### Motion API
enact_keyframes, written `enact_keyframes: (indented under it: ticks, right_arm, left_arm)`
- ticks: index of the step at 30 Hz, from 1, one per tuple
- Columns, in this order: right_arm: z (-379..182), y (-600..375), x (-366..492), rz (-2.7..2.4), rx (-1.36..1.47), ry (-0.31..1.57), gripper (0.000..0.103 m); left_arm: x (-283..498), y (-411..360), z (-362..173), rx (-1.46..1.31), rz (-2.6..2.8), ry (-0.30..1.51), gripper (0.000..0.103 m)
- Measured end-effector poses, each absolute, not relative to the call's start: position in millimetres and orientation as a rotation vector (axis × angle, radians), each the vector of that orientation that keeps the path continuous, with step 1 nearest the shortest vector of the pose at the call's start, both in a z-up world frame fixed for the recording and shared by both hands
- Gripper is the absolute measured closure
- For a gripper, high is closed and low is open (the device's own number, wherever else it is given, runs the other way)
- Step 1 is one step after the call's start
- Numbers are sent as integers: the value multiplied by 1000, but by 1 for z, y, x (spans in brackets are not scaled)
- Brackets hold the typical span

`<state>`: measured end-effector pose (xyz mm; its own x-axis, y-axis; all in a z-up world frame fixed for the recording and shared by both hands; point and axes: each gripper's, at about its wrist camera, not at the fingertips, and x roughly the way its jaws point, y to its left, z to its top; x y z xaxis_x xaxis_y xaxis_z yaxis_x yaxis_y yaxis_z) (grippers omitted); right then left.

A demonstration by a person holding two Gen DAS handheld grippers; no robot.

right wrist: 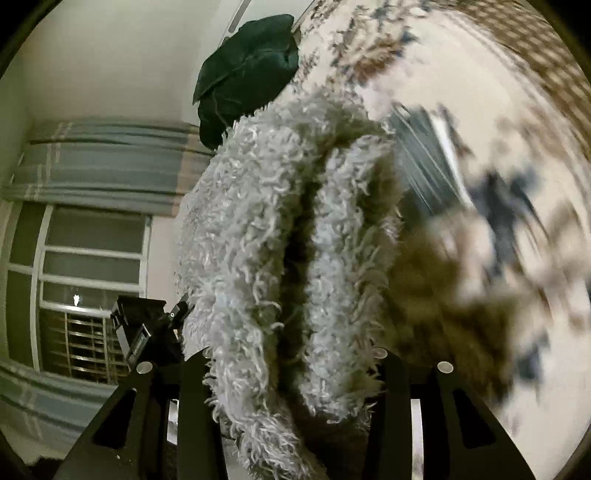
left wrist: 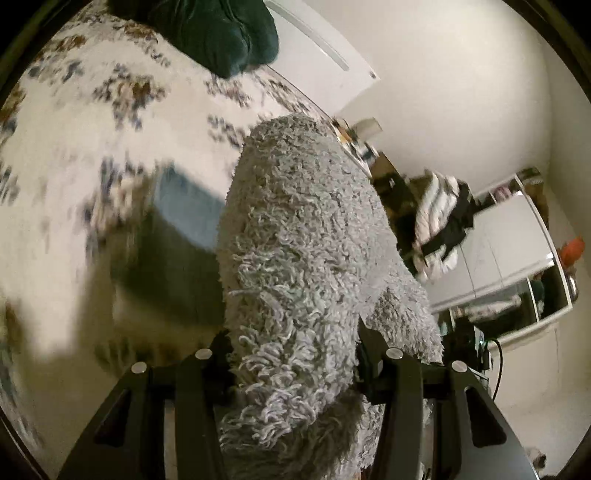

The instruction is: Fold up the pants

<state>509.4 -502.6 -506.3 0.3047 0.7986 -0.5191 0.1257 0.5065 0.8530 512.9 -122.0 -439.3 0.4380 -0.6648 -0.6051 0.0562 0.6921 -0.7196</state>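
Observation:
The pants are grey and shaggy, a fluffy fleece. In the left wrist view they [left wrist: 303,240] bulge up between the two black fingers of my left gripper [left wrist: 295,362], which is shut on them. In the right wrist view the pants [right wrist: 266,229] hang in two thick folds between the fingers of my right gripper [right wrist: 291,362], also shut on them. Both grippers hold the fabric above the floral bedspread [left wrist: 74,147]. My right gripper shows far off in the left wrist view [left wrist: 447,225]. My left gripper shows in the right wrist view [right wrist: 147,332].
A dark green cushion [left wrist: 221,33] lies at the far end of the bed; it also shows in the right wrist view [right wrist: 247,70]. A folded blue-grey cloth [left wrist: 184,206] lies on the bedspread. White wardrobes [left wrist: 509,251] and a curtained window [right wrist: 92,258] line the room.

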Motion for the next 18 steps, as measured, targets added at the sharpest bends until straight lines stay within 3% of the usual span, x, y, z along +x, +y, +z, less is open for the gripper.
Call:
enact_keyframes:
  ticks: [5, 9, 12, 14, 18]
  right_arm:
    - [-535, -479, 629, 534, 931, 1239, 61]
    - [-570, -448, 669, 466, 860, 1333, 61]
    - [-593, -450, 682, 399, 816, 1416, 54]
    - [-592, -454, 681, 377, 800, 1418, 39]
    - [-565, -458, 662, 259, 642, 1376, 26]
  left_arm:
    - [603, -101, -486, -703, -437, 1076, 57]
    - [636, -92, -537, -702, -371, 1196, 57]
    - [632, -85, -556, -732, -360, 1233, 53]
    - [625, -82, -553, -721, -360, 1229, 52]
    - [613, -83, -528, -632, -303, 1235, 51]
